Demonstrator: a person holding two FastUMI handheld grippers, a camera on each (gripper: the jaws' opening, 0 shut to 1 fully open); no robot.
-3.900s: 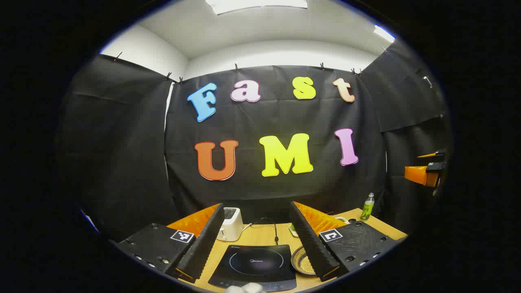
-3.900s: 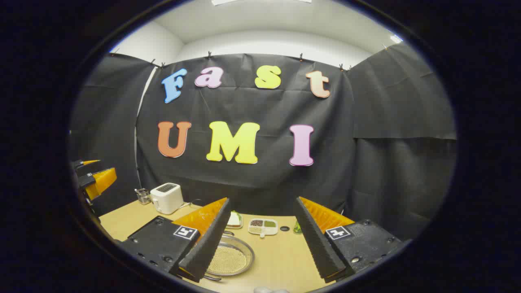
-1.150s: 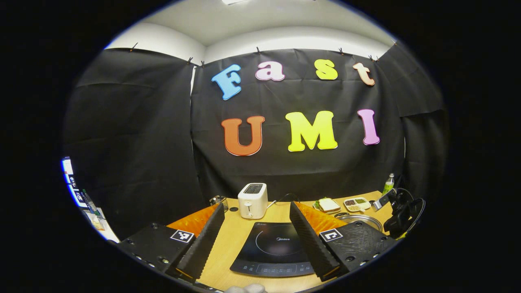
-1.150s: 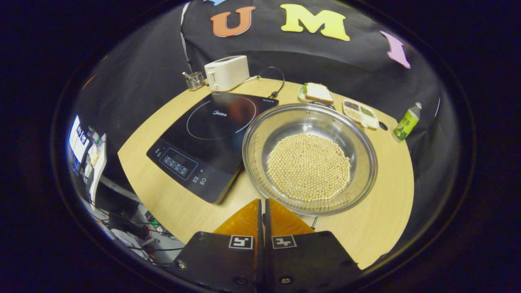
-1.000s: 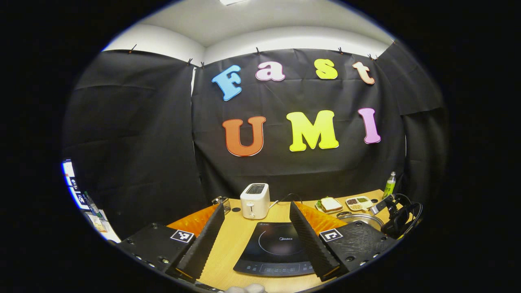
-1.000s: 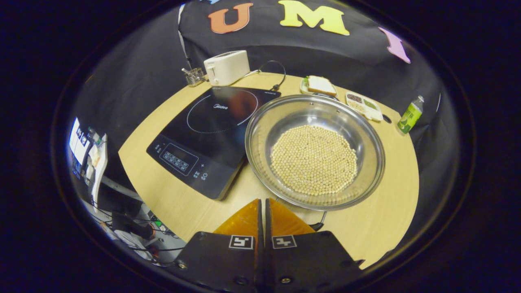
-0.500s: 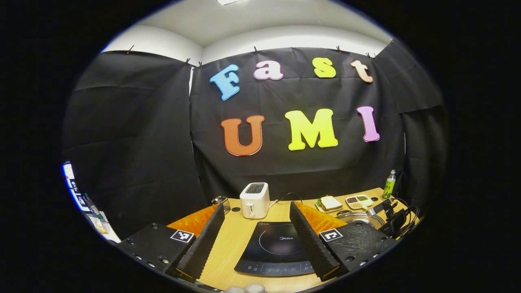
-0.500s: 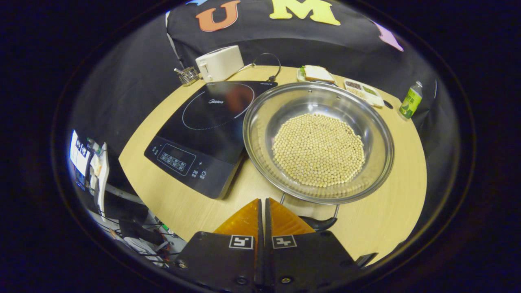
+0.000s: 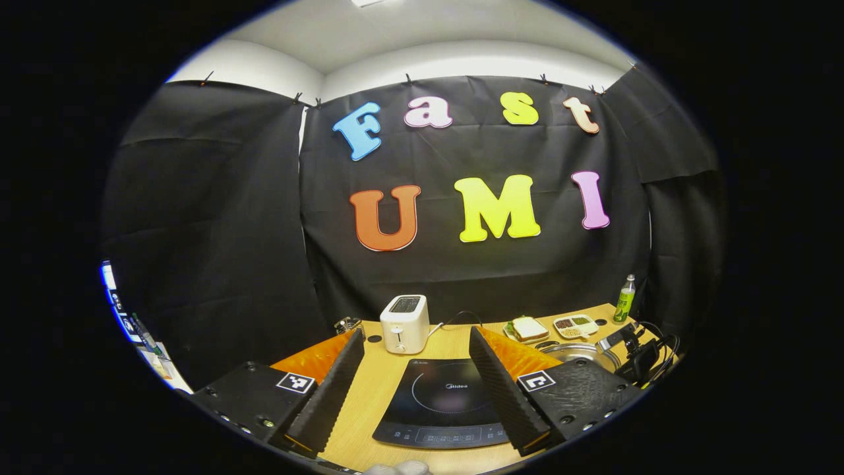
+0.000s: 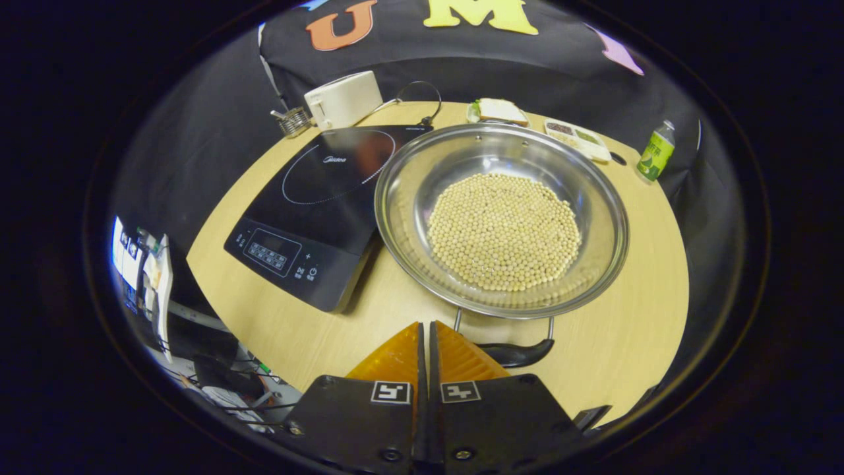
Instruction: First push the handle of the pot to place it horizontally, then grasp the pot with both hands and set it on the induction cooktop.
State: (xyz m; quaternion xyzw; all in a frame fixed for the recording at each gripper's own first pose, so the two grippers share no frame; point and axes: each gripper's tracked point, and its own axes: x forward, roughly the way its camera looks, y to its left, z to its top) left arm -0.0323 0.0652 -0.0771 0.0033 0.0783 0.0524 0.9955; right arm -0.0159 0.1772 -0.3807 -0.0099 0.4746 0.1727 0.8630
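On a pale wood-grain worktop (image 10: 633, 277), one flat black glass induction cooktop (image 10: 316, 198) lies at left in the right gripper view, a ring marked on its face and a row of touch buttons at its near edge. Behind it stand one small wire basket (image 10: 295, 121) and one boxy white toaster (image 10: 343, 99) with a dark cord. Just right of the cooktop sits one wide, round stainless-steel pot (image 10: 395, 218), its shiny bowl holding a level bed of small pale round beans (image 10: 504, 231). One black handle (image 10: 517, 353) on two wire struts lies flat toward the camera on the near rim. Past the pot are one plate with a sandwich (image 10: 499, 110), one divided snack tray (image 10: 577, 138) and one green-labelled bottle (image 10: 653, 158). The right tool (image 10: 425, 336) hovers before the handle, its two ribbed orange fingers pressed together with nothing between them. In the left gripper view, the left tool (image 9: 415, 376) is spread wide and empty above the cooktop's near edge, its two black ridged pads (image 9: 330, 389) well apart; the pot's rim shows at right.
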